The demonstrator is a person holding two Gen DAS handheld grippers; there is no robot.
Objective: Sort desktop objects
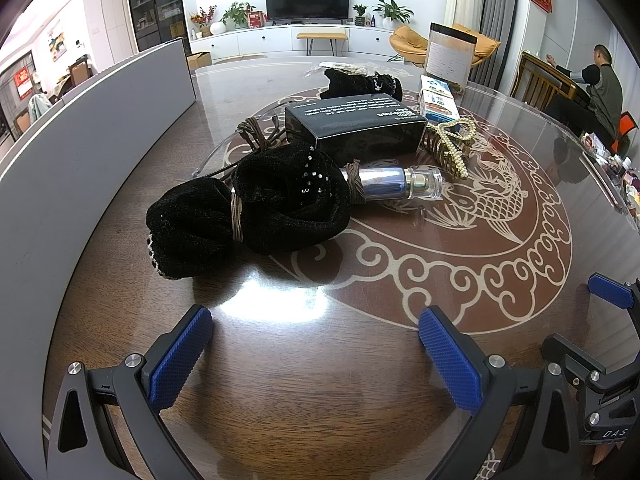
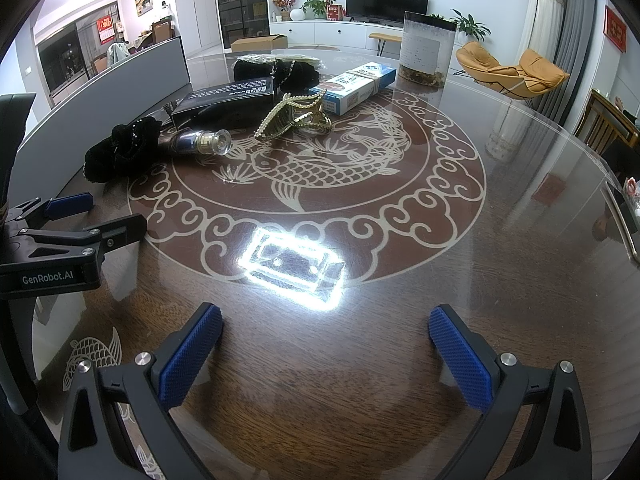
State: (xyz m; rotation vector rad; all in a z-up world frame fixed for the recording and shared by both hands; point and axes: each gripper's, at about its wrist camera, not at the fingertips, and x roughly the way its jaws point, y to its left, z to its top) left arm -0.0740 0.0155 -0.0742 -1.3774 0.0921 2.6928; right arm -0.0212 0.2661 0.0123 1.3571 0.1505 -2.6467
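A black velvet scrunchie [image 1: 256, 208] [image 2: 120, 148] lies nearest my left gripper [image 1: 316, 336], which stands open and empty short of it. Behind the scrunchie lie a blue perfume bottle [image 1: 396, 184] [image 2: 204, 142], a black box [image 1: 360, 126] [image 2: 228, 100], a gold pearl hair claw [image 1: 450, 146] [image 2: 296, 118] and a blue-white carton [image 1: 438, 104] [image 2: 354, 86]. A second black scrunchie [image 1: 360, 82] [image 2: 272, 70] sits further back. My right gripper [image 2: 326, 334] is open over bare table, well short of the pile. Its fingers [image 1: 612, 290] show at the right edge of the left wrist view.
A tall clear jar [image 2: 426, 50] [image 1: 450, 56] stands at the back of the round glass-topped table [image 2: 400, 240]. A grey partition [image 1: 80, 140] curves along the left. A person sits at the far right [image 1: 600, 88]. A ceiling lamp's glare [image 2: 292, 264] reflects on the glass.
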